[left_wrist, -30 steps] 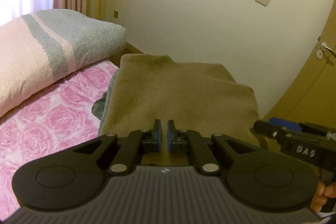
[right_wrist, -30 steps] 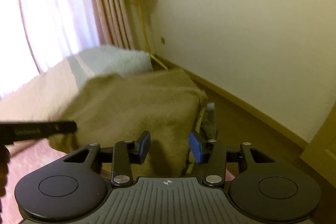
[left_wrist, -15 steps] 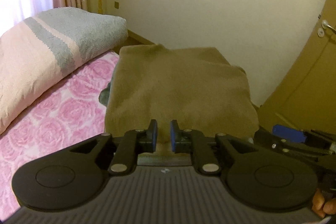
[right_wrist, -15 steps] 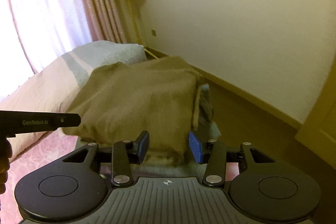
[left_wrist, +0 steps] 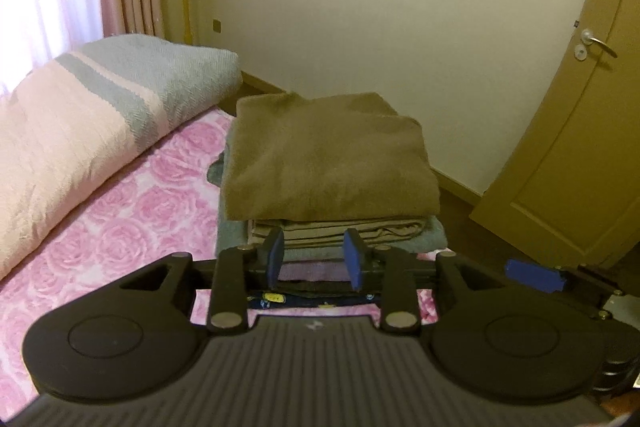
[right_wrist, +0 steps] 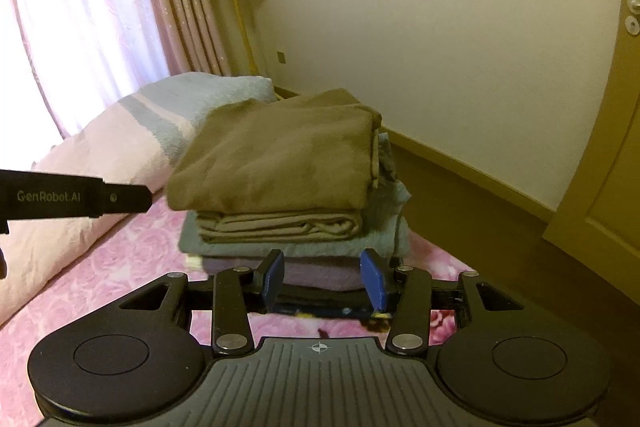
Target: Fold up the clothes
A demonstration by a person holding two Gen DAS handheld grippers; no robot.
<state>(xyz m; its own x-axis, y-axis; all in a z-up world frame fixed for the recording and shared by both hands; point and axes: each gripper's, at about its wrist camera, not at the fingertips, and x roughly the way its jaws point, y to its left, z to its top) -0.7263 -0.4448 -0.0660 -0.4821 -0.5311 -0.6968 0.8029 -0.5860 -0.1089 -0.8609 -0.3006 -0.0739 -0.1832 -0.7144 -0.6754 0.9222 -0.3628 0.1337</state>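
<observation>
While your left gripper (left_wrist: 314, 257) and right gripper (right_wrist: 323, 277) are hovering released and empty, the folded olive-brown garment (right_wrist: 276, 163) is lying atop a stack of folded clothes (right_wrist: 288, 239) on the rose-print bed (left_wrist: 120, 227); no unfolded clothes are showing.

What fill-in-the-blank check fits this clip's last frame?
1. The top item of the stack is a folded ____ garment.
2. Both the left gripper and the right gripper are ____.
3. The stack rests on a bedsheet printed with pink ____.
4. Left of the stack lies a pink and ____ pillow.

Missing words: brown; open; roses; grey
</observation>
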